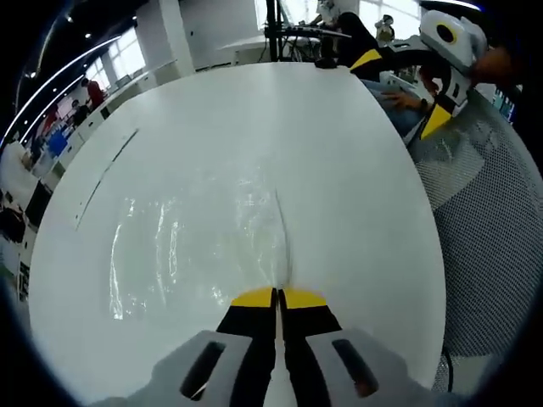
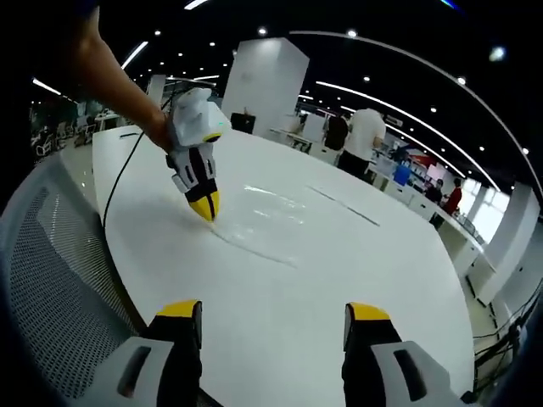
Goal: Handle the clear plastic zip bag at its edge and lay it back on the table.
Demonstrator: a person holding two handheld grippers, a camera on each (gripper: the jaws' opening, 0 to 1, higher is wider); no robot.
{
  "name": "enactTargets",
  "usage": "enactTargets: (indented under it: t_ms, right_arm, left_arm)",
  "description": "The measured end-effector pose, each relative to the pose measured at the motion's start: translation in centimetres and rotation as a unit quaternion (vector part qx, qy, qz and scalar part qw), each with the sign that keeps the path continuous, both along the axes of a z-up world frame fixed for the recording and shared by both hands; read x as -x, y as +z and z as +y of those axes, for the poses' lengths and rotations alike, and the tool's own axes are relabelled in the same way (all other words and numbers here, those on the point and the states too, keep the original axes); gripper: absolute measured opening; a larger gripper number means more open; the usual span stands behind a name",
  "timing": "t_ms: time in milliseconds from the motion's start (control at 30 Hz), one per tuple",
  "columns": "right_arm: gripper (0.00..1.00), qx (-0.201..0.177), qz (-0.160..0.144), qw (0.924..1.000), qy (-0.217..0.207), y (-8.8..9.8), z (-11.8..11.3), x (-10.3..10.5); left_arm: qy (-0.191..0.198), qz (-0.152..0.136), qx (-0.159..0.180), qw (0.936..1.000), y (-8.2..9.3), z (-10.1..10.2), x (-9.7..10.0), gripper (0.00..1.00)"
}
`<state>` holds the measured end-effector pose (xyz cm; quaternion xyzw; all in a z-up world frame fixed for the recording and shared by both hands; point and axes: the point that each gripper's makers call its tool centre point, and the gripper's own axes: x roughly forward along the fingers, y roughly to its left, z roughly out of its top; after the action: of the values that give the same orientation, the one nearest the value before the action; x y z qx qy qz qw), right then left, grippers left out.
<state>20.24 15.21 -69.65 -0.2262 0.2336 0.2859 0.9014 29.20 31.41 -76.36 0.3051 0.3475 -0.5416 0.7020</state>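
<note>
The clear plastic zip bag (image 1: 199,246) lies crumpled and glossy on the white table (image 1: 254,119). My left gripper (image 1: 278,298) has its yellow-tipped jaws shut on the bag's near edge, and a fold of plastic runs away from the tips. In the right gripper view, the left gripper (image 2: 205,206) points down at the table with the bag (image 2: 267,216) spread beyond it. My right gripper (image 2: 276,312) stands open over the table's near edge, nothing between its jaws. It also appears in the left gripper view, where the right gripper (image 1: 437,119) hangs off the table's right side.
A grey mesh chair (image 1: 492,212) stands against the table's edge, the same chair (image 2: 51,271) beside my right gripper. A black cable (image 2: 119,178) trails across the table. A thin seam (image 1: 106,174) crosses the tabletop. People and desks fill the background.
</note>
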Motion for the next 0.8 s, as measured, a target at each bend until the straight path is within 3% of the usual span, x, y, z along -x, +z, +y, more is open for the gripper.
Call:
enactTargets:
  t_ms: [233,800]
  right_arm:
    - [0.60,0.018,-0.006,0.9994,0.030,0.9,1.9,-0.7]
    - [0.51,0.054,-0.035,0.9926,0.103,2.1,5.6,-0.1]
  left_arm:
    - [0.000,0.005,0.011,0.9999,1.0,0.3,1.6,0.00]
    - [0.004,0.013,0.033,0.9994,4.8,1.0,6.7,0.00]
